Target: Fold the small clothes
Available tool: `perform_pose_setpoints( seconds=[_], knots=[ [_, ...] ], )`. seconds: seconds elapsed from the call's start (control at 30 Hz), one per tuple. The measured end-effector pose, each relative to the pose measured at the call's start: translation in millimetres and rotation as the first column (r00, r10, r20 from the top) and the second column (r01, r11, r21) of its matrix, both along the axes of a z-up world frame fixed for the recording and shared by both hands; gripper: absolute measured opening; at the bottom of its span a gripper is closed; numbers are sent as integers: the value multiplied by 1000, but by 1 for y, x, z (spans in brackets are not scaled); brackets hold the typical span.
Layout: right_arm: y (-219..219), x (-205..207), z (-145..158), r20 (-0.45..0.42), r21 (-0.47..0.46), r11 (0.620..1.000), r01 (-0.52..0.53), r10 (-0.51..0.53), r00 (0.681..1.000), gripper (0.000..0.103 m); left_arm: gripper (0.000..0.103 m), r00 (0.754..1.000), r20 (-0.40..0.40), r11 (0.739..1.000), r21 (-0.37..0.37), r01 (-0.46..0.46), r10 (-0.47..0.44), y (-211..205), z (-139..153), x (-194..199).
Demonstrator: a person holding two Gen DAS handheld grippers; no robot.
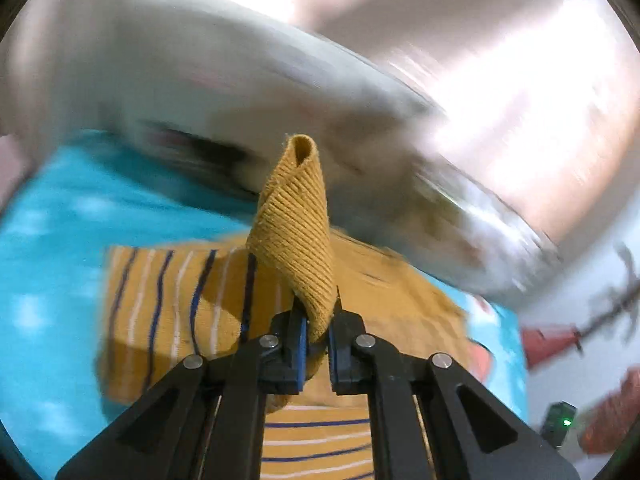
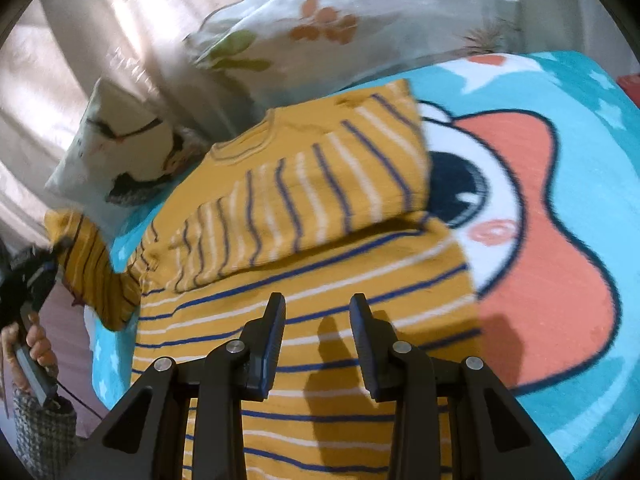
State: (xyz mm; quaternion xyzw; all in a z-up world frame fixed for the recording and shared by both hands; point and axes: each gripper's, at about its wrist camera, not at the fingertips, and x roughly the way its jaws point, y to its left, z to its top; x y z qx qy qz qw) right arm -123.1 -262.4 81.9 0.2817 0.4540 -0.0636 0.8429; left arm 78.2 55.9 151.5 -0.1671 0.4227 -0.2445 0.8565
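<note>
Left tongs (image 1: 318, 334) pinched ribbed cuff (image 1: 296, 236) of sweater (image 2: 320, 240); right tongs (image 2: 318, 340) gaped wide, empty, mid-frame. Knit likely light, floppy, stretchy; best gripped at cuffs, hem.

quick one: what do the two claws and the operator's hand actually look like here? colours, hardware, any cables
Both claws, left claw and right claw, are matte black plastic linkages with round silver pivot pins and triangular cut-outs in the outer arms. Fingers carry blue pads. In the right wrist view, a bare hand grips a black handle, knit-patterned cuff below, thin dark cable trailing.
</note>
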Motion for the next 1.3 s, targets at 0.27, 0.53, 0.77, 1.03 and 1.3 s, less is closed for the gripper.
perform_pose_setpoints(
  seconds=[0.27, 0.53, 0.77, 1.03, 1.3],
  knots=[
    [-38, -31, 4, -27, -43, 995, 84, -86, 996, 37, 9, 955, -107, 956, 69, 286, -278, -186, -68, -13],
    [-49, -14, 23, 7, -95, 994, 50, -50, 999, 37, 52, 935, -147, 946, -25, 324, -324, -163, -69, -46],
    [-30, 52, 24, 48, -69, 996, -57, 61, 997, 52, 54, 990, -77, 959, 248, 136, -121, -67, -56, -85],
    [-21, 114, -17, -27, 6, 997, -78, 79, 997, 49, 54, 977, -125, 944, 304, -129, 173, 32, -81, -101],
    [-36, 118, -12, -60, -99, 994, -49, 44, 997, 9, 54, 957, -145, 925, 326, -194, 252, 55, -100, -102]
  ],
)
